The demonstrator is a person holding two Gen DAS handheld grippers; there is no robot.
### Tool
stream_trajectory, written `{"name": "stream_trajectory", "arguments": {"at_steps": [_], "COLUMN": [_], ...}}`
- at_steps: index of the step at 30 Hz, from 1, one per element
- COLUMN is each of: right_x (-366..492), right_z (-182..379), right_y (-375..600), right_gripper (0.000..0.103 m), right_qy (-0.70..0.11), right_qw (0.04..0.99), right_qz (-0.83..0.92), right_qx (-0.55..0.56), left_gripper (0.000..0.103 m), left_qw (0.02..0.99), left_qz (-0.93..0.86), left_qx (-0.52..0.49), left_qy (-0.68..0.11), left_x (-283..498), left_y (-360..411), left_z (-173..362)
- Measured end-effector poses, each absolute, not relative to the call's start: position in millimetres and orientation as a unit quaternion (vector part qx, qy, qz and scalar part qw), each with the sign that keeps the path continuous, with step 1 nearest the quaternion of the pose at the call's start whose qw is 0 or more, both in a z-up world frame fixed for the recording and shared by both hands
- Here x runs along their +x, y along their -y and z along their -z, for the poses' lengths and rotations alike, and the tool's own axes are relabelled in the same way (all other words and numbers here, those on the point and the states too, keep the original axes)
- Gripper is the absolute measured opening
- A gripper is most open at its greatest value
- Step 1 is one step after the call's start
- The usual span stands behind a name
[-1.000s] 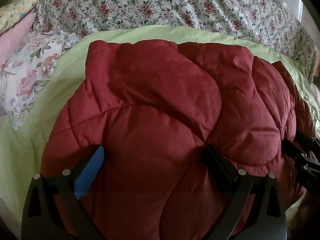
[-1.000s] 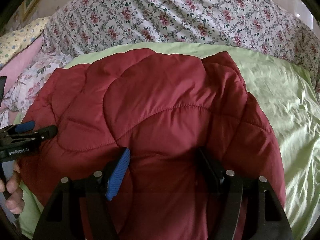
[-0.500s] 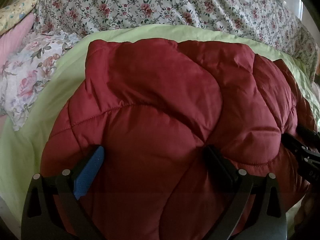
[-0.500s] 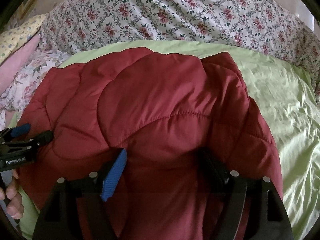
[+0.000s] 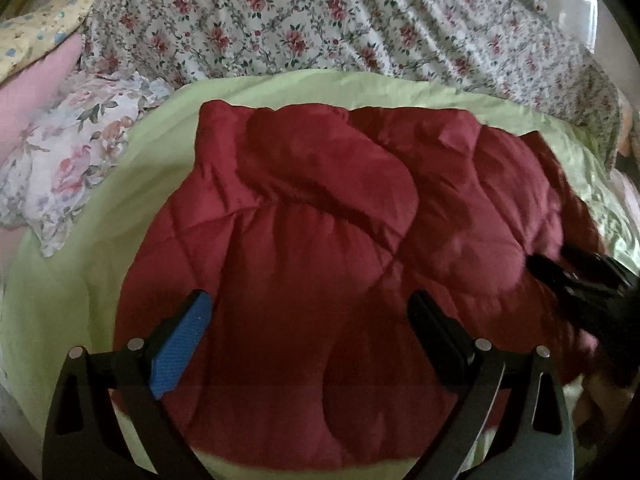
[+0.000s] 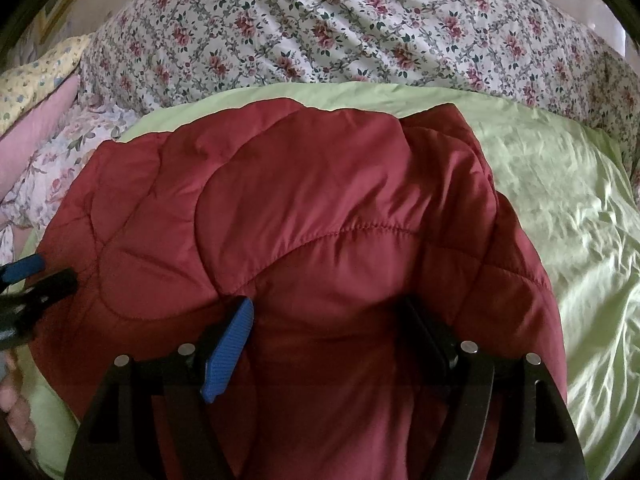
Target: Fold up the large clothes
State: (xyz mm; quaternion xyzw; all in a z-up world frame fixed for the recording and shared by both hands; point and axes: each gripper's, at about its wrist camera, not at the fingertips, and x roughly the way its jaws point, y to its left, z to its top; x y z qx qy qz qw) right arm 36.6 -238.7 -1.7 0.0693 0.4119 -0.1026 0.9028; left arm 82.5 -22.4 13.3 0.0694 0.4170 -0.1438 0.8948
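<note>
While folded, red quilted jacket [image 6: 320, 208] | between open right hand-held gripper [image 6: 326, 332] fingers

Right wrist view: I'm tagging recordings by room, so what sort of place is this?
Most likely a bedroom, with the work done on a bed. A floral quilt covers the far side, pillows are piled at the left, and the red quilted jacket lies on a pale green sheet.

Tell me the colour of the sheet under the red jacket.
Light green sheet, clearest in the right wrist view.
</note>
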Motion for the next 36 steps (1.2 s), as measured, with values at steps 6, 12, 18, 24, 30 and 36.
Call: {"name": "stream_trajectory", "arguments": {"at_steps": [6, 12, 18, 24, 30, 36], "right_x": [13, -28, -51, -39, -33, -41], "right_z": [-19, -30, -11, 8, 12, 8], "right_y": [234, 221, 199, 202, 212, 212], "right_gripper": [0.077, 0.078, 0.078, 0.083, 0.087, 0.087], "right_qy": [-0.391, -0.385, -0.403, -0.404, -0.397, -0.387], "right_qw": [0.912, 0.916, 0.911, 0.910, 0.911, 0.915], "right_qz": [0.098, 0.090, 0.067, 0.096, 0.107, 0.103], "right_qx": [0.080, 0.075, 0.060, 0.025, 0.038, 0.046], "left_gripper": [0.100, 0.100, 0.100, 0.103, 0.103, 0.103], "left_qw": [0.892, 0.888, 0.882, 0.879, 0.881, 0.883], "left_qz": [0.147, 0.155, 0.158, 0.157, 0.151, 0.145], "left_qx": [0.079, 0.082, 0.098, 0.093, 0.096, 0.096], "left_qy": [-0.421, -0.424, -0.432, -0.442, -0.439, -0.435], "left_x": [59, 41, 36, 46, 48, 49], "left_y": [13, 9, 17, 17, 21, 21], "left_z": [-21, -23, -9, 8, 7, 8]}}
